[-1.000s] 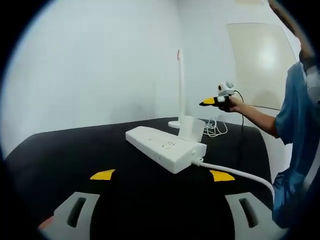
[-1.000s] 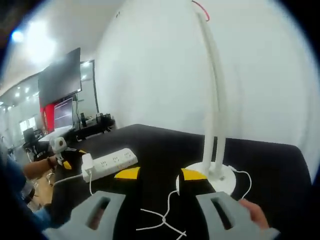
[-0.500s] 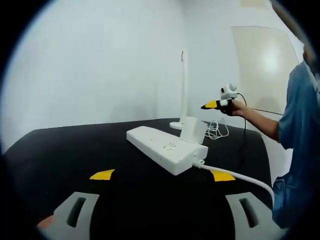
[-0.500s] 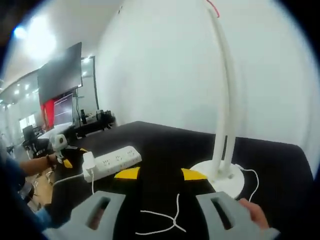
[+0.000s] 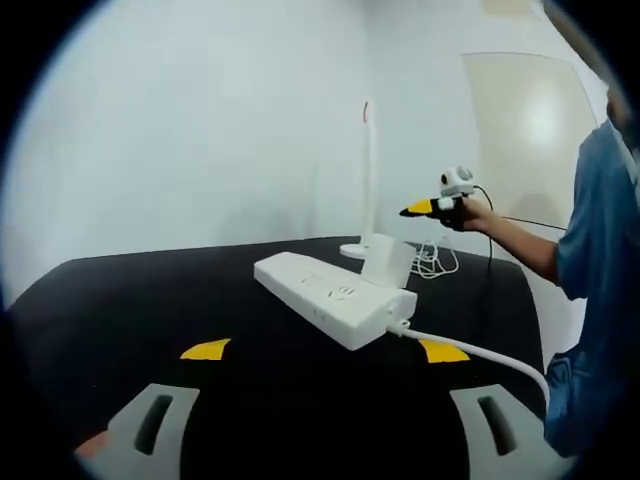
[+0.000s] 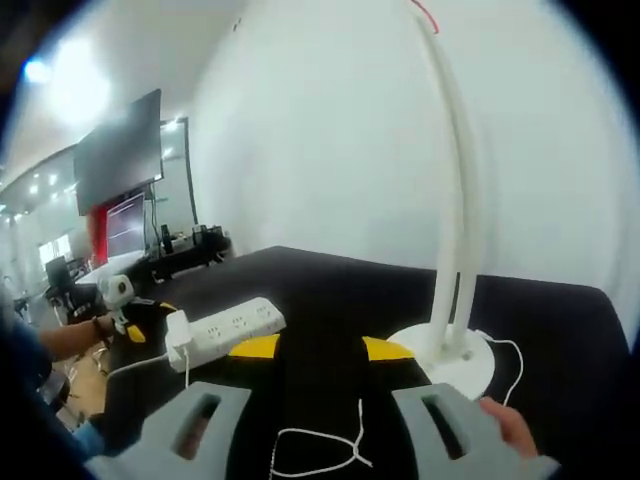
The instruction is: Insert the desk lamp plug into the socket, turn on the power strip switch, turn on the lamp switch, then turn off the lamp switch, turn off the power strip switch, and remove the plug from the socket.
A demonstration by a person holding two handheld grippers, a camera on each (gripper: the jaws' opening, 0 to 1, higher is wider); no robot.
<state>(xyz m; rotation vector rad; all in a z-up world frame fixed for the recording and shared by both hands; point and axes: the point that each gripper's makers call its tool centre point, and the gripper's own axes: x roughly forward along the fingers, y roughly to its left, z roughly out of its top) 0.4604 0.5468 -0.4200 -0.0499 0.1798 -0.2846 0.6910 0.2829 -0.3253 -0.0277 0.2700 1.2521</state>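
The desk lamp (image 6: pixel 455 340) stands just ahead and right of the right gripper (image 6: pixel 322 348), fingers spread and empty, cord (image 6: pixel 320 445) between them. The power strip (image 5: pixel 335 297) lies lengthwise ahead of the open left gripper (image 5: pixel 325 350), plug (image 5: pixel 385 260) apparently seated

Left gripper view sits low over the black table (image 5: pixel 150 300), looking across the power strip (image 5: pixel 335 298) toward the lamp (image 5: pixel 366 180) by the white wall. Right gripper view looks from the opposite end, close to the lamp base (image 6: pixel 445 358), power strip (image 6: pixel 222 329) further off; both share strip, lamp and tabletop
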